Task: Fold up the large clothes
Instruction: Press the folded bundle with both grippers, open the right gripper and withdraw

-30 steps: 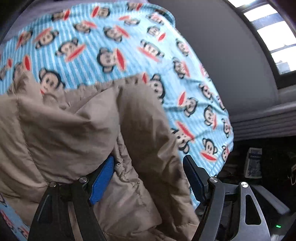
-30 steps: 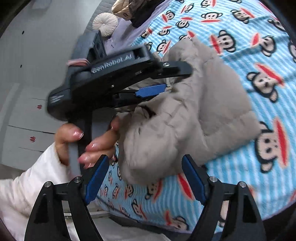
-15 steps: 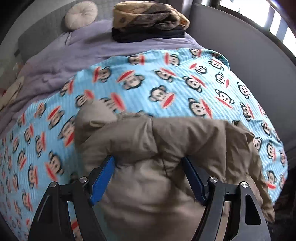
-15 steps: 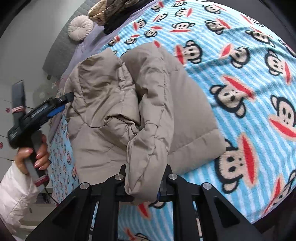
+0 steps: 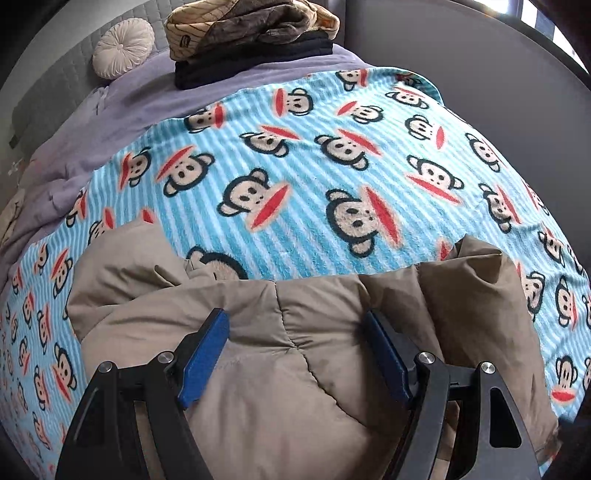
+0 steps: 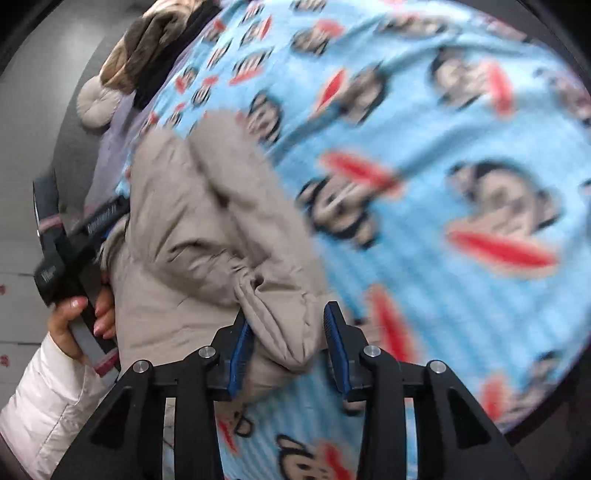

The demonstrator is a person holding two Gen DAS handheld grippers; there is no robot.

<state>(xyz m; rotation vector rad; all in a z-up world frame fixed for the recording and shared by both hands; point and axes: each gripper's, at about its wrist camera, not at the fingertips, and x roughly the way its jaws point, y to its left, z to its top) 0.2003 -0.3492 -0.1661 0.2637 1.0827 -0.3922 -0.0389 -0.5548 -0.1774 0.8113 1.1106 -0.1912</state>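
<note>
Beige puffer jacket (image 5: 295, 369) bunched across the lower half of the left wrist view, lying on a blue striped monkey-print blanket (image 5: 314, 155) that fills the middle of the frame. Left gripper (image 5: 297, 350) poised over the padded fabric, blue pads (image 5: 203, 358) spread wide, jacket bulging up between them, not clamped. Over in the right wrist view, all motion blur: same jacket (image 6: 192, 236) heaped at centre left, a cuffed sleeve end drooping to lower centre between the fingers of the right gripper (image 6: 286, 350). Jaws opening there, sleeve between them, left pad seemingly against the cloth, right pad with a clear gap, so no grip. At the left edge of that view, a hand (image 6: 79, 317) in a white quilted sleeve (image 6: 44, 402) wrapped round the handle of the left gripper (image 6: 92, 229), its tip against the jacket's side. Upper left of the left view: folded stack of clothes (image 5: 251, 33) on a lilac sheet (image 5: 122, 110), round cream cushion (image 5: 123, 48) beside it
</note>
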